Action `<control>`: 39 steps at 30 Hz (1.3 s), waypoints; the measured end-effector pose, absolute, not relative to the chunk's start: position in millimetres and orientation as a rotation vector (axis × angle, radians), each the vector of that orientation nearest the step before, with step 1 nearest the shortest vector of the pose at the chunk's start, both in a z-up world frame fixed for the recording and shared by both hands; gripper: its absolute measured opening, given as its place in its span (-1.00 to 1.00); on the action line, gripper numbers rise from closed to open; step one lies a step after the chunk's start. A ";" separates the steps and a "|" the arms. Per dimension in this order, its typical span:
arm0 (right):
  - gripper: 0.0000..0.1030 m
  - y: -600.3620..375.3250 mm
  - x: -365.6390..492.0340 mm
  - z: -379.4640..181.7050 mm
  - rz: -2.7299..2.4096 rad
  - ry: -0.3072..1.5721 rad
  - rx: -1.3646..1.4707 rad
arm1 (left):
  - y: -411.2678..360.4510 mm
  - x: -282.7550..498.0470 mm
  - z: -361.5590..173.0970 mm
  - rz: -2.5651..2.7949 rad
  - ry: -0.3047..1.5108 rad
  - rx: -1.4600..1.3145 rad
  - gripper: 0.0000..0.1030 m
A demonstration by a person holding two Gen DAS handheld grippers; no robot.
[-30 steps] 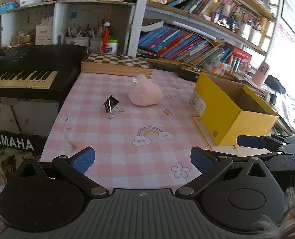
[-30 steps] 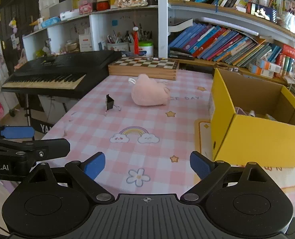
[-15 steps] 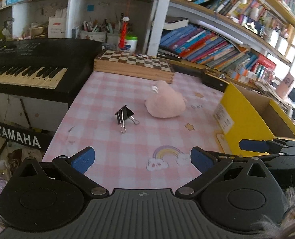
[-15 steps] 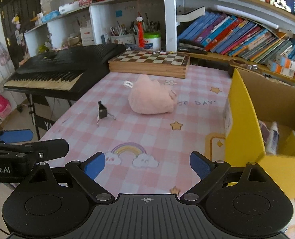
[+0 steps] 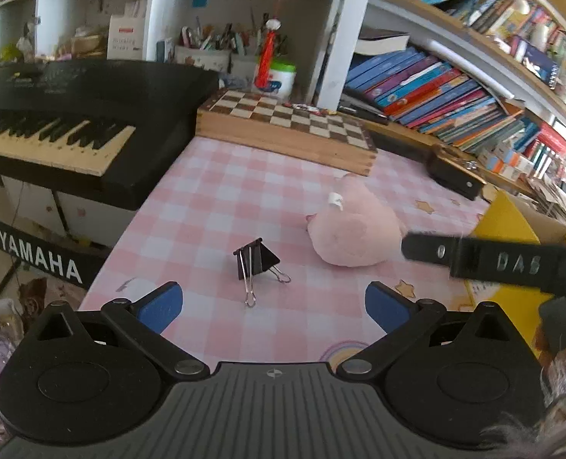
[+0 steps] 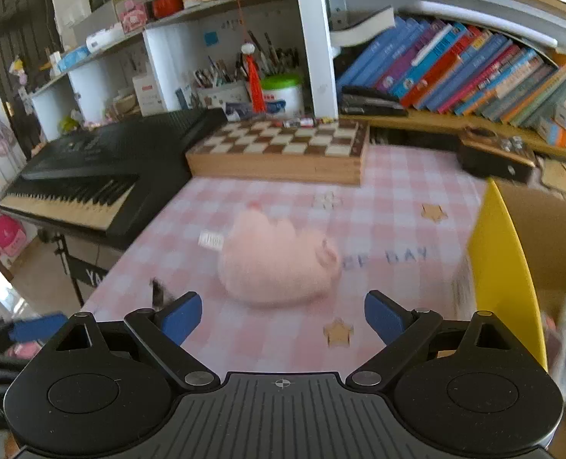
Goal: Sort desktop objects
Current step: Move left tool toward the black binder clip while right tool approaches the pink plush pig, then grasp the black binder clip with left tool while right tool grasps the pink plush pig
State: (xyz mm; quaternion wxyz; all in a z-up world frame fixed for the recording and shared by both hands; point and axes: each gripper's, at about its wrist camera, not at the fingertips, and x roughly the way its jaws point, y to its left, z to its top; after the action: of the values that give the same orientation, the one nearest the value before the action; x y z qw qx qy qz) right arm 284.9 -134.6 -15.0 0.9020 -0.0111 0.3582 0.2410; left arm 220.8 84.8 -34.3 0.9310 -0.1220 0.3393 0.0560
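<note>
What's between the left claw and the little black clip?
Nothing: only bare pink checked cloth lies between the open left claw and the black clip, in the left wrist view.

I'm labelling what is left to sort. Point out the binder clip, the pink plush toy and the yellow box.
binder clip (image 5: 258,260), left wrist view, on its black body.
pink plush toy (image 6: 279,267), right wrist view, middle of its body.
yellow box (image 6: 506,267), right wrist view, on its yellow side wall.

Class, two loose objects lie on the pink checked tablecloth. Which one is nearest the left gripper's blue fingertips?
The small black metal binder clip with its silver wire handles. It lies just ahead of the open left gripper, while the fluffy pink plush toy sits further back and to the right.
</note>
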 end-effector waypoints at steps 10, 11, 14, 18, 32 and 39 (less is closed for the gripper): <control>0.83 -99.8 328.0 -25.8 0.583 0.765 -0.117 | 83.2 263.4 -47.4 0.114 0.706 -0.199 0.96; 0.83 -96.2 331.3 -28.6 0.589 0.771 -0.132 | 83.0 266.7 -49.5 0.115 0.711 -0.194 0.96; 0.87 -87.0 340.2 -36.5 0.587 0.783 -0.177 | 82.5 276.3 -55.1 0.113 0.730 -0.182 0.96; 0.91 -77.0 352.5 -50.3 0.581 0.821 -0.209 | 80.2 291.0 -64.9 0.116 0.754 -0.149 0.92; 1.00 -72.6 372.4 -72.6 0.562 0.847 -0.197 | 80.1 292.7 -83.3 0.156 0.775 -0.091 -0.16; 0.82 -74.5 364.4 -65.8 0.569 0.830 -0.213 | 83.1 274.7 -62.0 0.134 0.710 -0.127 -0.16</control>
State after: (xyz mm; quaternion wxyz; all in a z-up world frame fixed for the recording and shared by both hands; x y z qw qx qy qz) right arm 364.4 -74.5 -65.8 0.8706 -0.1017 0.3972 0.2720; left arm 274.7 83.1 -62.0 0.9334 -0.0620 0.3472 0.0657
